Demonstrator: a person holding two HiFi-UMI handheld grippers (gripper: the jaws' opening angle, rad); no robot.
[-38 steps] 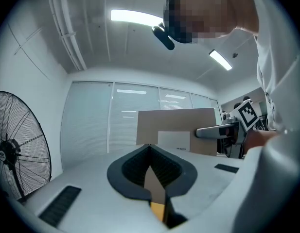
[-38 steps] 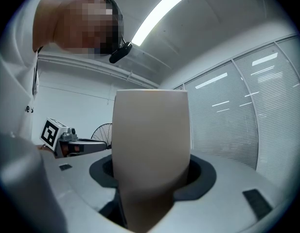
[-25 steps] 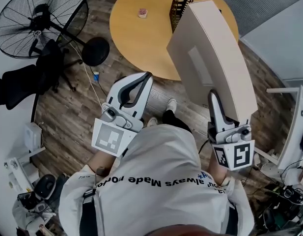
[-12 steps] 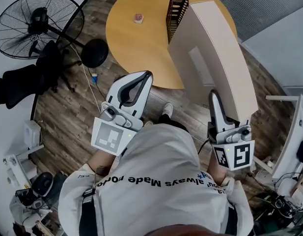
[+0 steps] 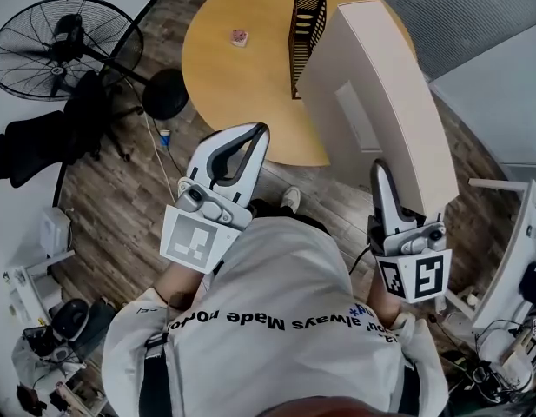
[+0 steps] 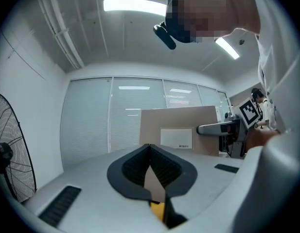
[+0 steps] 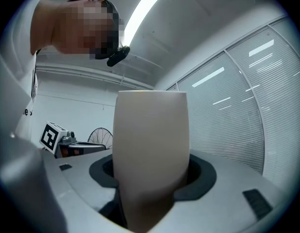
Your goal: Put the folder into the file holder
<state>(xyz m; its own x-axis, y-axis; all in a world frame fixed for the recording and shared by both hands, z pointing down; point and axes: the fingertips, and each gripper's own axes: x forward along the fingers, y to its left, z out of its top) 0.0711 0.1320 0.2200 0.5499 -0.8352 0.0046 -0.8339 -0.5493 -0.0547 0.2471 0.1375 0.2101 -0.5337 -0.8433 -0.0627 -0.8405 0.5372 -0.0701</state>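
File holder (image 5: 304, 24) nearer now; folder (image 5: 372, 102) clamped in right tongs (image 5: 385, 181).

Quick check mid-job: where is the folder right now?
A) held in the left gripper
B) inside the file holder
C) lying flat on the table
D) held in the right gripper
D: the folder is clamped between the right gripper's fingers, apart from the file holder on the table.
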